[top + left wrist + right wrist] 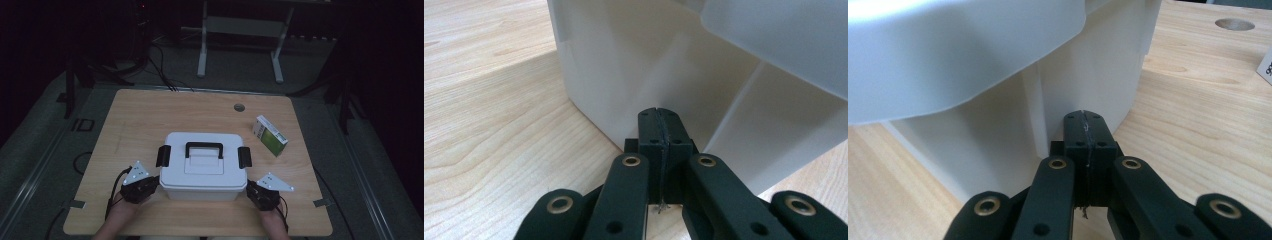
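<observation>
A white plastic storage box [203, 165] with a black handle [204, 148] and a black latch on each end stands at the near middle of the wooden table [145, 112]. My left gripper [152, 183] is shut, its tips against the box's near left corner [589, 75]. My right gripper [250, 188] is shut too, its tips at the box's near right corner, just under the lid's overhang [948, 55]. In both gripper views the jaws are pressed together with nothing between them.
A green and white carton [270, 135] lies on the table to the right of the box. A round cable hole [239, 107] sits near the table's far edge. Metal frame legs and cables stand on the dark floor beyond.
</observation>
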Demonstrator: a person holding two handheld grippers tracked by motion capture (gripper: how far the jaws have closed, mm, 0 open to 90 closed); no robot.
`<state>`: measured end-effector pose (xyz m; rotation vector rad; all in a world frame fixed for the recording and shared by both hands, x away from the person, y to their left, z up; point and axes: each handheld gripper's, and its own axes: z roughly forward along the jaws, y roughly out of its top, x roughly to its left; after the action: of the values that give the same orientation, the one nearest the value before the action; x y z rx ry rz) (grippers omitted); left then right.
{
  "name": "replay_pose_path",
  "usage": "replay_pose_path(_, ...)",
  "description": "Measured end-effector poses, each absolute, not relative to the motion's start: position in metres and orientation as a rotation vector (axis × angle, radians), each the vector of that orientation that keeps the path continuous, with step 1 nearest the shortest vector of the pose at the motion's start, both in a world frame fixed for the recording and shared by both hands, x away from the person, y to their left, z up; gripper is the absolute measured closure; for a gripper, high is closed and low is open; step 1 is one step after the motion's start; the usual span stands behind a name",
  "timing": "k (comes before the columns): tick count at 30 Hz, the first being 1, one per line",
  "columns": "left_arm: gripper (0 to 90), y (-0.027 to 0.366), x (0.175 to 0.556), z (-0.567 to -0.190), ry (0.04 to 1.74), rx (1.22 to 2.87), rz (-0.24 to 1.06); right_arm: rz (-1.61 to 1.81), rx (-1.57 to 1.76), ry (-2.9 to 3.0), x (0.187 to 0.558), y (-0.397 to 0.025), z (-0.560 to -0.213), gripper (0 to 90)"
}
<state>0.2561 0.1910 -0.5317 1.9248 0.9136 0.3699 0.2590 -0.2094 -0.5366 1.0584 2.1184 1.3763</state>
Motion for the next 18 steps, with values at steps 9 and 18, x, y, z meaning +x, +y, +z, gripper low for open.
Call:
replay_pose_path(9, 89.7, 0.190, 0.249, -0.533, 0.905, 1.915, 0.348, 1.375, 1.066, 2.117, 0.251, -0.212, -0.536, 90.0)
replay_pose_path(18, 89.7, 0.194, 0.245, -0.536, 0.893, 1.889, 0.325, 1.381, 1.059, 2.120, 0.244, -0.212, -0.537, 90.0)
